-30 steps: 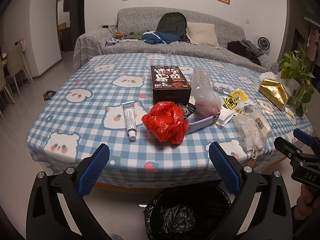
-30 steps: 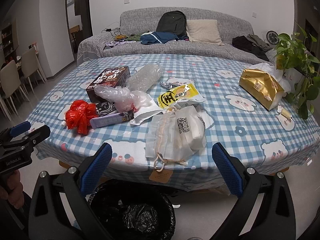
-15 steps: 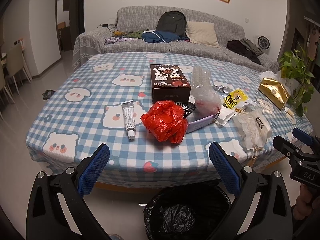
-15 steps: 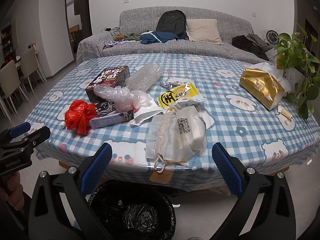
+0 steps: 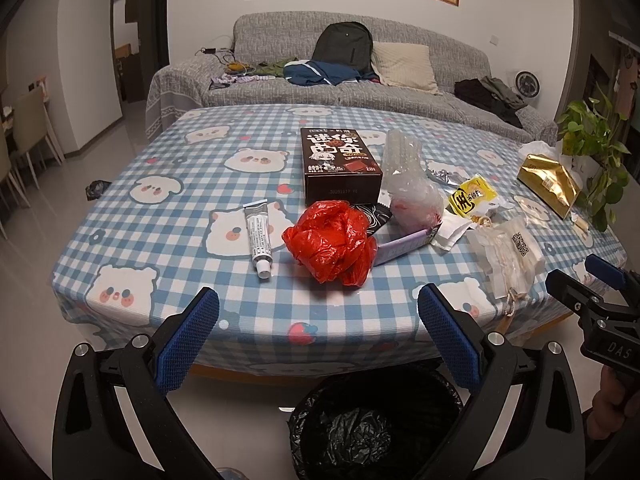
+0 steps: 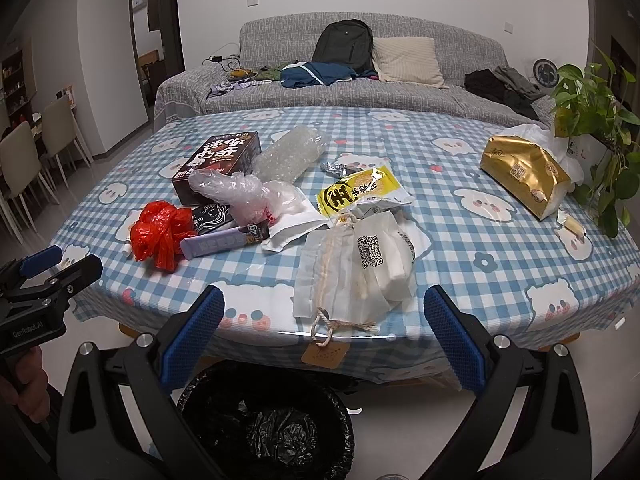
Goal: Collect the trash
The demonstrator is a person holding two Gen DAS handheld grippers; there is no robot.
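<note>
Nothing on the table (image 5: 168, 216) has shifted over the last second; both tools, left tool (image 5: 318, 330) and right tool (image 6: 324, 330), stay wide open and empty above the bin (image 6: 264, 424), so collecting hasn't begun. Red bag (image 5: 330, 242) lies nearest.

Tube (image 5: 259, 236) left of crumpled bag (image 5: 332, 246), box (image 5: 340, 164) behind — bin (image 5: 376, 424) below table (image 5: 160, 216) edge

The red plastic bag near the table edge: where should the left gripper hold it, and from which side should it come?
Probably pinch the crumpled upper folds of the red plastic bag from the near table edge: it faces the open left gripper, and the tube and purple pack flank it.
</note>
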